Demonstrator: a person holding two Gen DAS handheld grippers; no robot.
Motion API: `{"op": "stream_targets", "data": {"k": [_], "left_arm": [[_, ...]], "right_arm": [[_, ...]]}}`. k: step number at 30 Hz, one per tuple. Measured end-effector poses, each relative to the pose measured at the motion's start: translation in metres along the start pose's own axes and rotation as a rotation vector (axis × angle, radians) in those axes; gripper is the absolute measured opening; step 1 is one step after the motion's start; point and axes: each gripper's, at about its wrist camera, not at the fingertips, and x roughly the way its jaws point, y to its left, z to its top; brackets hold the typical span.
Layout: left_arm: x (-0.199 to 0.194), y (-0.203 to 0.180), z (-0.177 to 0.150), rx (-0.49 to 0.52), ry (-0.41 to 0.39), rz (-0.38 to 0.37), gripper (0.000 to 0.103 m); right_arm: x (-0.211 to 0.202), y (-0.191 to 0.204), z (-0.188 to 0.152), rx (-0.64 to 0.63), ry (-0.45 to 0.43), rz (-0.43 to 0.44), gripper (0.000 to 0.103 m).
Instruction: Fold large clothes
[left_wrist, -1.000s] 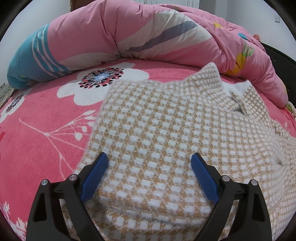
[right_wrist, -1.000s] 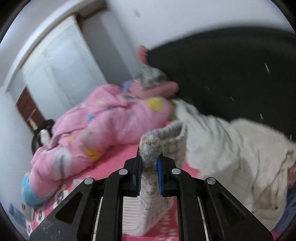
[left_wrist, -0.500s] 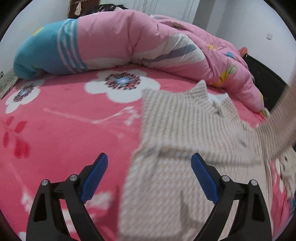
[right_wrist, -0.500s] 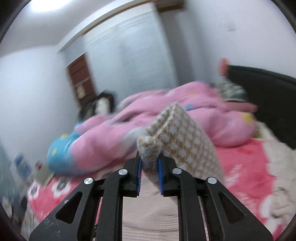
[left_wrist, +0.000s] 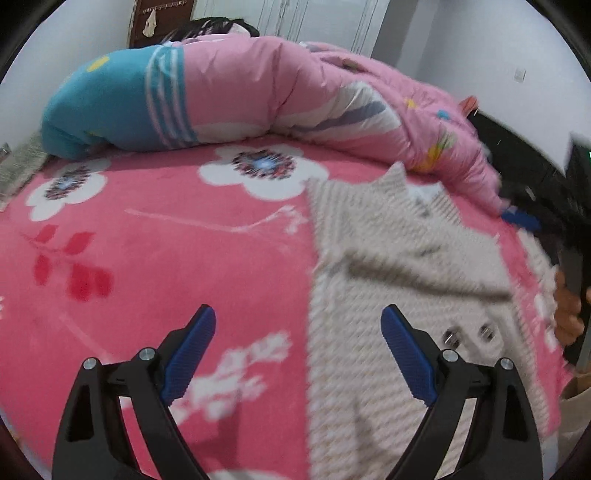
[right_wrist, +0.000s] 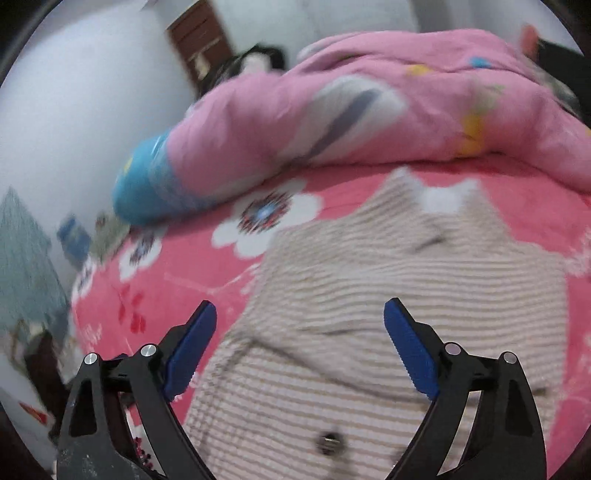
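Fig. Checked beige-and-white knit garment (left_wrist: 399, 266) lying on the pink floral bed cover (left_wrist: 155, 236), partly folded: one flap laid across the body, a crease running diagonally. Pink quilt (left_wrist: 303, 96) bunched along the far edge of the bed, apart from the garment.

Left claw (left_wrist: 298, 347): jaws wide, nothing btwn them, poised over the garment's left edge where it meets the bed cover. Right claw (right_wrist: 300, 343): jaws have just been opening, now wide, nothing btwn the pads; hangs above the garment's middle w/ the cloth lying free below.

Step in hand (judged): flap just let go, next fold to set up. To do it well: check the laid flap lies flat w/o bunching along the crease; take the next grip at an edge or corner, not mid-panel; pinch both layers so the fold does not slide; lift both sides evenly.

View differences. Left wrist: shows the garment's straight left edge vs. bare bed cover, two metal snaps or buttons (left_wrist: 467, 334) near the right side, and the person's hand (left_wrist: 567, 310) on the other tool at frame right. Right wrist: shows the collar points w/ white lining (right_wrist: 443, 195), one snap (right_wrist: 328, 441) low in frame, plus room clutter at left; no hand visible. Both views motion-blurred, so fine weave detail is unclear.
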Motion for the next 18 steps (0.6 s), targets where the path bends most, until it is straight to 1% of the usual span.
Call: {"op": "stream_targets", "data": {"k": [2, 3, 5, 6, 7, 9, 11, 12, 13, 14, 15, 16, 17, 18], "left_arm": [[0.015, -0.01, 0.016, -0.016, -0.015, -0.047, 0.084], [0.023, -0.013, 0.022, -0.023, -0.015, -0.063, 0.083], [0.044, -0.021, 0.038, -0.049, -0.002, -0.103, 0.077], [0.06, -0.025, 0.047, -0.066, 0.018, -0.122, 0.075], [0.078, -0.028, 0.056, -0.088, 0.046, -0.131, 0.072], [0.111, -0.032, 0.071, -0.12, 0.11, -0.142, 0.068], [0.149, -0.034, 0.082, -0.163, 0.195, -0.139, 0.06], [0.164, -0.034, 0.085, -0.182, 0.233, -0.134, 0.057], [0.176, -0.034, 0.087, -0.191, 0.26, -0.118, 0.051], [0.185, -0.033, 0.087, -0.19, 0.282, -0.101, 0.046], [0.197, -0.036, 0.089, -0.173, 0.311, -0.075, 0.042], [0.206, -0.039, 0.091, -0.152, 0.335, -0.04, 0.035], [0.21, -0.039, 0.091, -0.148, 0.343, -0.031, 0.035], [0.212, -0.04, 0.092, -0.149, 0.343, -0.027, 0.034]], "right_arm": [[-0.02, -0.029, 0.0, 0.049, -0.014, -0.012, 0.088], [-0.032, -0.059, 0.002, 0.091, -0.021, -0.027, 0.088], [-0.041, -0.093, 0.001, 0.144, -0.022, -0.047, 0.088], [-0.044, -0.119, 0.0, 0.176, -0.02, -0.066, 0.088], [-0.043, -0.131, -0.001, 0.193, -0.015, -0.078, 0.088], [-0.034, -0.166, -0.005, 0.237, 0.013, -0.087, 0.088], [-0.018, -0.196, -0.009, 0.281, 0.047, -0.099, 0.088], [-0.009, -0.203, -0.012, 0.292, 0.058, -0.102, 0.084], [0.0, -0.215, -0.015, 0.308, 0.078, -0.104, 0.081], [0.008, -0.223, -0.018, 0.32, 0.096, -0.109, 0.074], [0.015, -0.231, -0.021, 0.331, 0.109, -0.108, 0.065], [0.023, -0.237, -0.025, 0.339, 0.124, -0.099, 0.059], [0.03, -0.243, -0.028, 0.346, 0.137, -0.091, 0.048], [0.035, -0.247, -0.032, 0.355, 0.142, -0.078, 0.04]]}}
